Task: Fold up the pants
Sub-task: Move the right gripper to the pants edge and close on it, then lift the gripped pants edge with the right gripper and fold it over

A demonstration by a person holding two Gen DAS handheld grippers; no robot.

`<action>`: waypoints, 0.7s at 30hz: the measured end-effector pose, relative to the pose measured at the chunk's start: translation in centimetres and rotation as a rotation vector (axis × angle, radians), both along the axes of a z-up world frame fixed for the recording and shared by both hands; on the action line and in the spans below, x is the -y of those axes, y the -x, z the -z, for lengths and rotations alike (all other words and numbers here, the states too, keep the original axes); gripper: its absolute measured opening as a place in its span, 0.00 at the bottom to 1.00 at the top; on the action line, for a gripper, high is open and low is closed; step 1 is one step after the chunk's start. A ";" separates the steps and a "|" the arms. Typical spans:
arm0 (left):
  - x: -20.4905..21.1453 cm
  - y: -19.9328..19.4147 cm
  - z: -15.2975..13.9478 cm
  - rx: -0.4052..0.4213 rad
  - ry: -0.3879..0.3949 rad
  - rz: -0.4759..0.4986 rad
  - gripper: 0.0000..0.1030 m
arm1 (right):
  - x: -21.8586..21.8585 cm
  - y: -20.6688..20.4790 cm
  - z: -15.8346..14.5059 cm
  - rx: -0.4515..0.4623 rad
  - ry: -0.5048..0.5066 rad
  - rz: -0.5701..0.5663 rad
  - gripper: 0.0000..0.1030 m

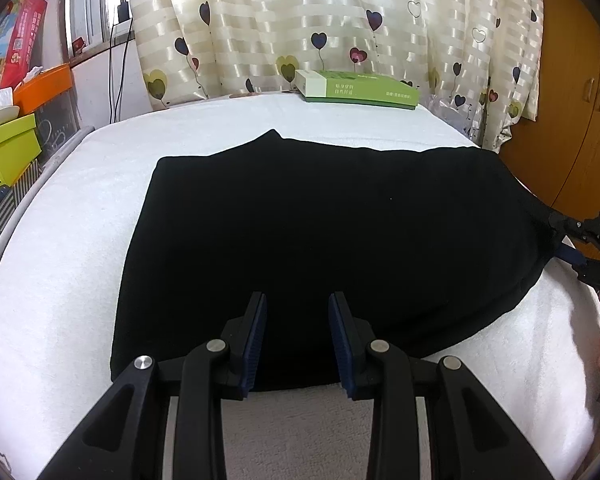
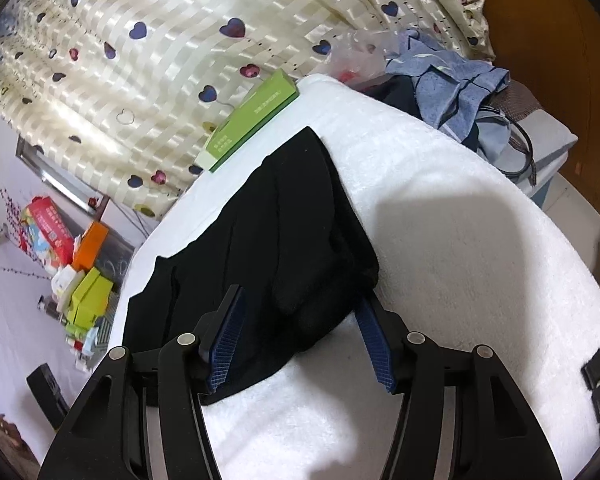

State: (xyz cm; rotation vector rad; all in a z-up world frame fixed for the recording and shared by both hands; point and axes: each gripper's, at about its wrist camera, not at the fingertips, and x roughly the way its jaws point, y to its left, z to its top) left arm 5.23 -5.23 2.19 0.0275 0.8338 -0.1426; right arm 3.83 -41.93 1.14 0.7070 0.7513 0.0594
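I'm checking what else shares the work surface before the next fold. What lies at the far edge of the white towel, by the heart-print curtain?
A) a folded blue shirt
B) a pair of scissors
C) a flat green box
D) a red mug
C: a flat green box lies at the far edge of the white towel, just in front of the curtain and beyond the black pants.
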 end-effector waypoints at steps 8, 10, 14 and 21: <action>0.1 0.0 0.1 -0.004 0.005 0.000 0.34 | -0.2 -2.0 -0.3 -0.022 0.031 0.026 0.56; 0.1 0.0 0.1 -0.004 0.006 0.000 0.34 | -0.9 -2.7 -0.5 -0.017 0.055 0.010 0.56; 0.1 0.0 0.1 -0.004 0.003 0.001 0.34 | -1.5 -3.9 -0.3 -0.006 0.094 0.000 0.53; -0.1 0.0 0.2 -0.006 0.015 0.001 0.34 | -2.0 -4.3 -1.4 0.008 0.110 -0.033 0.20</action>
